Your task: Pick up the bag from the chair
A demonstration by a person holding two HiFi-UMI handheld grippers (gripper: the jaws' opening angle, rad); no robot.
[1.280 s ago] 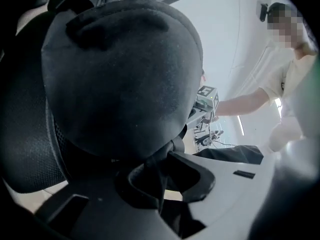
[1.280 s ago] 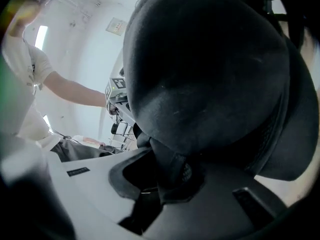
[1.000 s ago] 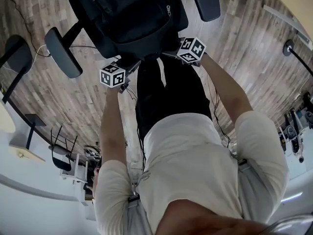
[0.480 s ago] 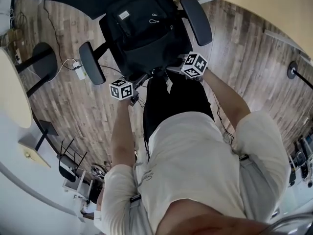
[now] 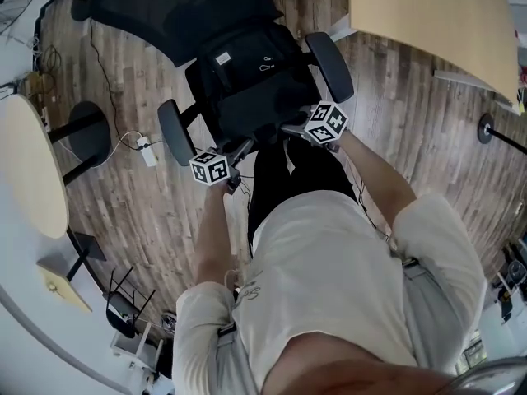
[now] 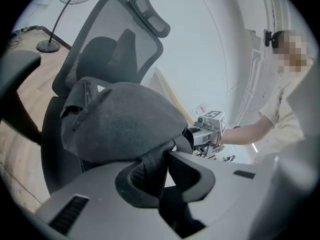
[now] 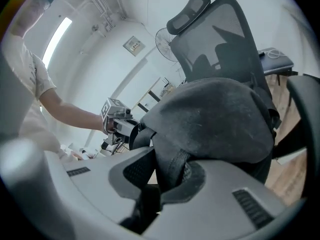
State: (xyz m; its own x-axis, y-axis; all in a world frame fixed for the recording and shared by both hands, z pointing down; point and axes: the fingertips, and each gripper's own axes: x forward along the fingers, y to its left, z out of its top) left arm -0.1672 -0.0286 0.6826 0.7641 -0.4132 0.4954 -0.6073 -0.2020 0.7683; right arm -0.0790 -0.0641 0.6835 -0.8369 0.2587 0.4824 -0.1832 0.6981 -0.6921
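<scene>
A black backpack [image 5: 247, 68] rests on the seat of a black mesh office chair [image 5: 169, 6]. In the head view my left gripper [image 5: 235, 159] is at the bag's near left edge and my right gripper [image 5: 288, 127] at its near right edge. Seen from the left gripper, the jaws are shut on a black strap [image 6: 152, 171] of the bag [image 6: 120, 121]. From the right gripper, the jaws pinch another black strap [image 7: 167, 171] under the bag [image 7: 215, 119]. Each gripper shows in the other's view, the right gripper [image 6: 192, 139] and the left gripper [image 7: 131, 130].
The chair's armrests [image 5: 173, 132] [image 5: 329, 66] flank the bag. A light wooden table [image 5: 428, 23] stands at the upper right, a round table [image 5: 29, 167] at the left. A power strip and cable [image 5: 146, 151] lie on the wood floor. A lamp base [image 5: 486, 127] is at right.
The head view has shifted: chair and bag now sit lower and smaller in frame, with more floor and tables showing. Both grippers stay at the bag's near edge.
</scene>
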